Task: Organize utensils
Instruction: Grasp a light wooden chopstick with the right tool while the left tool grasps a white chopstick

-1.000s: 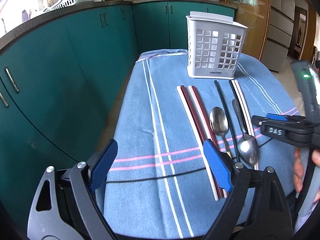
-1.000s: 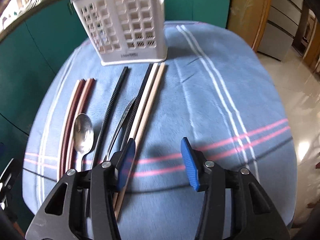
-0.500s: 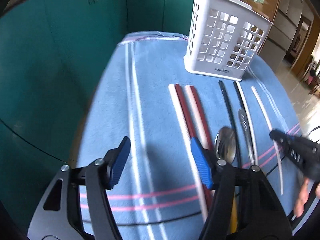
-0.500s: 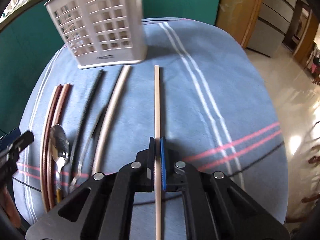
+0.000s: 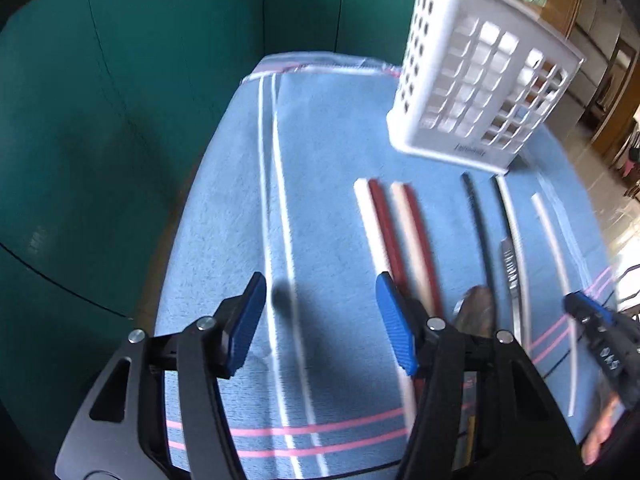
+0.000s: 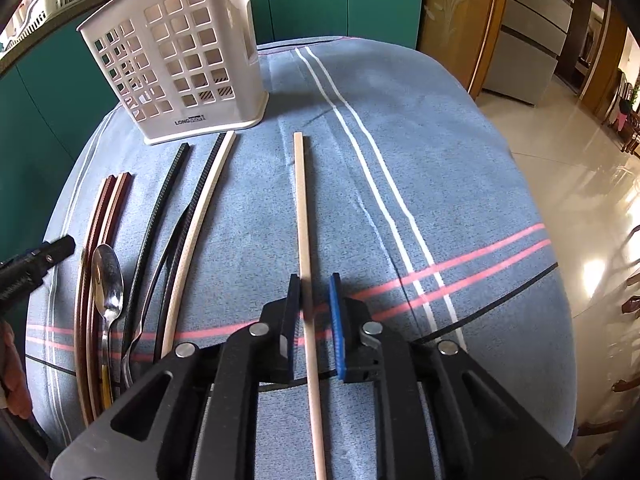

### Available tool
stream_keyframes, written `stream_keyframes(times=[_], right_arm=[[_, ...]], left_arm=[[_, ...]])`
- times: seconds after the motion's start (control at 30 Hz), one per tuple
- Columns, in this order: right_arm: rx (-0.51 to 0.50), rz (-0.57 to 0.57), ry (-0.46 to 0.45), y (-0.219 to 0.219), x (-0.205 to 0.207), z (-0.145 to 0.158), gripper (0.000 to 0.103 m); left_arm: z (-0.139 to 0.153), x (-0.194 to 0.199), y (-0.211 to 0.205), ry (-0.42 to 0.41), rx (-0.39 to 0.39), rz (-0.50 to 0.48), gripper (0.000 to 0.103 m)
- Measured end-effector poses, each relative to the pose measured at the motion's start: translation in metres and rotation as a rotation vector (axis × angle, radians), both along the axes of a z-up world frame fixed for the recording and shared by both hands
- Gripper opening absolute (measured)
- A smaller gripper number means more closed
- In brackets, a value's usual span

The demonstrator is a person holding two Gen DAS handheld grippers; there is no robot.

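Teal cabinets curve round a table under a blue striped cloth [image 6: 440, 168], and at its far end stands a white slotted caddy [image 6: 176, 64]. The utensils lie in a row before it: red and cream chopsticks [image 5: 394, 232], black ones [image 6: 160, 208], two spoons [image 6: 107, 276]. One pale chopstick [image 6: 302, 208] lies apart, running between the pads of the right gripper [image 6: 314, 320]. Those jaws have just eased open and stand narrow with a gap on each side, so nothing is gripped. The left gripper [image 5: 320, 320] has been closing and stands half open over bare cloth, beside the red pair. The stick looks light, stiff and smooth, likely to swivel or slip; I'd pinch it near the middle. The caddy's base reads "LONG", the rest too small to read
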State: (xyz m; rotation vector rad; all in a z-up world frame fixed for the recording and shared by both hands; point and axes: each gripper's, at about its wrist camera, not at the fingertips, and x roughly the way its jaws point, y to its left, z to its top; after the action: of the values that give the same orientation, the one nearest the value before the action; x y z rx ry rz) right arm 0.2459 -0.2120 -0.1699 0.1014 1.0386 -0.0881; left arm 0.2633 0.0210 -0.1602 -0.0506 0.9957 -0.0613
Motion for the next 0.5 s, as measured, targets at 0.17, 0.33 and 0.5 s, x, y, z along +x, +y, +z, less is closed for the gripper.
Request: stream_keyframes(times=[0.17, 0.33, 0.5], right_arm=[[-0.011, -0.001, -0.007, 0.002, -0.003, 0.0, 0.017], [-0.022, 0.001, -0.009, 0.002, -0.005, 0.0, 0.019], [-0.03, -0.008, -0.01, 0.0, -0.003, 0.001, 0.024]], left_arm=[[-0.008, 0.007, -0.019, 0.029, 0.033, -0.036, 0.06], [-0.011, 0.014, -0.01, 0.044, 0.037, 0.0, 0.061], [-0.01, 0.02, -0.005, 0.047, 0.068, 0.018, 0.061]])
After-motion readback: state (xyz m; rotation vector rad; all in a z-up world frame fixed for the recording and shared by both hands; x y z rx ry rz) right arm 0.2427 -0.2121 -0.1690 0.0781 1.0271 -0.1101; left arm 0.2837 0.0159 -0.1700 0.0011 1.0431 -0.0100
